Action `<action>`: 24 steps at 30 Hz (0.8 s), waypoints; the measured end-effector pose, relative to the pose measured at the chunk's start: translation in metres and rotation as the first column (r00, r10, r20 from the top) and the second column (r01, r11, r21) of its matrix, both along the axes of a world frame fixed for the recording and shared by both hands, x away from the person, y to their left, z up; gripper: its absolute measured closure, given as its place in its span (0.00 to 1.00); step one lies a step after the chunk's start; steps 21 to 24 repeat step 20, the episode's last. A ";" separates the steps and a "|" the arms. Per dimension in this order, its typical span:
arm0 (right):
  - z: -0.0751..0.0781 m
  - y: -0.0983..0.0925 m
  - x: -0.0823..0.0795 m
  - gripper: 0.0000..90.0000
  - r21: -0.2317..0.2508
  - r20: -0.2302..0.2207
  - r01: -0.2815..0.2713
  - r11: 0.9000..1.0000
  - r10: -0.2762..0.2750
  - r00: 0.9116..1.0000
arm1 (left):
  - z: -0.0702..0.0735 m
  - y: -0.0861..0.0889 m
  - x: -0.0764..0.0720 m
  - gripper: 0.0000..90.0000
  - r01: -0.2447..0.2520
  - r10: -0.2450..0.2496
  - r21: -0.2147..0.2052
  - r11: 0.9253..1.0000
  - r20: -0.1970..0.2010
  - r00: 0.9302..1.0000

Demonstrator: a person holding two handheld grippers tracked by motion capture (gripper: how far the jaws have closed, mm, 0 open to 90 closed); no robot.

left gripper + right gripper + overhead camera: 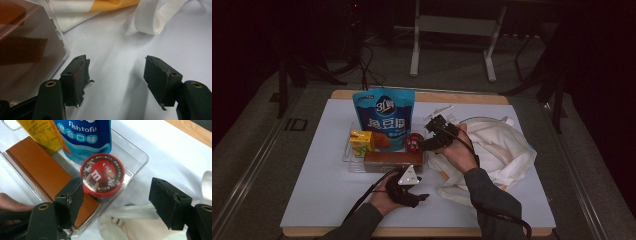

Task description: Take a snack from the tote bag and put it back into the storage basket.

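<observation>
A: Where was the red candy tub [102, 177] sitting?

B: In the clear plastic tray [135, 152], at its right-hand end as the high view had it, tucked between the brown box [42, 170] and the tray wall, with the blue Fishtofu pouch [85, 135] standing just behind it. The tray lay on the white-covered bench [322, 175], beside a crumpled white cloth bag [497, 150].

A: How did it look?

B: Round and squat, with a red rim and a cartoon candy character printed on its lid. The side wall below looked dark.

A: And the hand-held grippers?

B: The right hand-held gripper [117, 195] hovered just above the tub, jaws spread wide with nothing between them. The left hand-held gripper [116, 75] sat low over the bench near the box's end, jaws also spread and empty.

A: How would the tub handle?

B: I judged it light and stiff, a hard plastic shell that wouldn't give. The glossy lid and wall looked slippery, so a shallow pinch could skid off. I'd have taken it across the rim, one pad on each side, coming straight down. The box crowded one side, leaving little room for a pad there.
</observation>
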State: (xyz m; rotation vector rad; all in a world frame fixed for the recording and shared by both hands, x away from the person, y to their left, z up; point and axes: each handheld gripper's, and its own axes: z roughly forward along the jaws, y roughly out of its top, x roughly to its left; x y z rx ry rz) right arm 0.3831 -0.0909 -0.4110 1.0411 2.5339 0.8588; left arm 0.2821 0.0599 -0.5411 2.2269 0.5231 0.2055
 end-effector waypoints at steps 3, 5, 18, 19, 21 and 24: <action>0.001 -0.004 -0.002 0.31 0.000 0.003 -0.003 1.000 0.003 1.000 | 0.000 0.000 0.000 0.40 0.001 -0.001 0.002 1.000 0.000 1.000; 0.003 -0.009 -0.004 0.31 0.007 0.006 -0.008 1.000 0.008 1.000 | 0.000 0.000 0.000 0.40 0.000 0.000 0.001 1.000 -0.001 1.000; 0.007 -0.035 -0.017 0.37 0.022 0.026 -0.003 1.000 0.003 1.000 | 0.000 0.000 0.000 0.40 -0.003 0.003 0.001 1.000 -0.003 1.000; 0.007 -0.039 -0.018 0.37 0.033 0.028 0.001 0.999 -0.002 1.000 | 0.000 0.000 0.000 0.40 -0.003 0.003 0.001 1.000 -0.003 1.000; 0.007 -0.041 -0.019 0.37 0.038 0.027 0.006 0.999 -0.007 1.000 | 0.000 0.000 0.000 0.40 -0.003 0.003 0.002 1.000 -0.003 1.000; 0.007 -0.041 -0.019 0.37 0.038 0.027 0.006 0.999 -0.007 1.000 | 0.000 0.000 0.000 0.40 -0.003 0.003 0.002 1.000 -0.003 1.000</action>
